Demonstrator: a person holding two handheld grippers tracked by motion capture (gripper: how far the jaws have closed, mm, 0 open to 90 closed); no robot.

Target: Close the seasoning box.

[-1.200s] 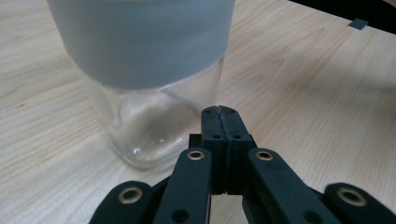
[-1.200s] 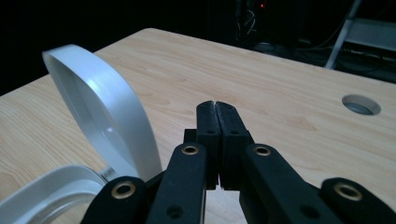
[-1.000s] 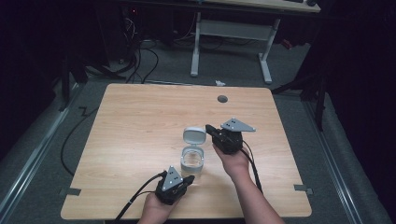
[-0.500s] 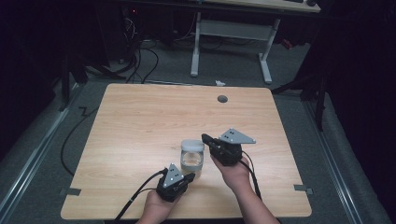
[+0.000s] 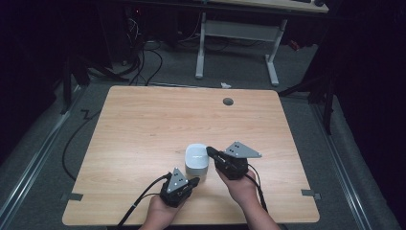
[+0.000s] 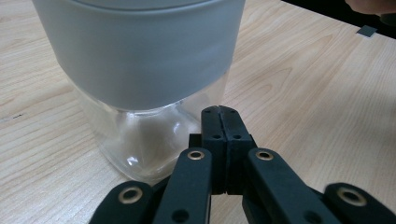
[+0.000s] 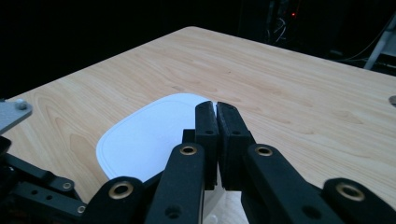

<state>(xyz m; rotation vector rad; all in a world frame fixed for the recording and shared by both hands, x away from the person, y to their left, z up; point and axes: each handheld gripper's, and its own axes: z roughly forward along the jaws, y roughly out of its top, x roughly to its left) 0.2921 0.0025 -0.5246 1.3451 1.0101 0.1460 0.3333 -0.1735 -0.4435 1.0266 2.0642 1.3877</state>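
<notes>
Glass jar with white lid on wooden table, a gripper closed at either side

Jar [image 5: 197, 162] stands upright near the table's [image 5: 143, 129] front edge, about mid-width; clear square-ish glass body [image 6: 140, 140], grey-white lid [image 7: 144, 135] seated on top. Left gripper [image 5: 193, 181] low at the jar's front corner, jaws pressed together with nothing between them, tips just beside the glass base; touching or not, cannot tell. Right gripper [image 5: 209, 151] comes in from the jar's right, jaws also pressed together and empty, tips over the lid's rim; contact unclear. Person's left hand [image 5: 160, 213] and right hand [image 5: 242, 184] hold the tools from the near edge. Cable [image 5: 139, 203] trails off the left one
</notes>
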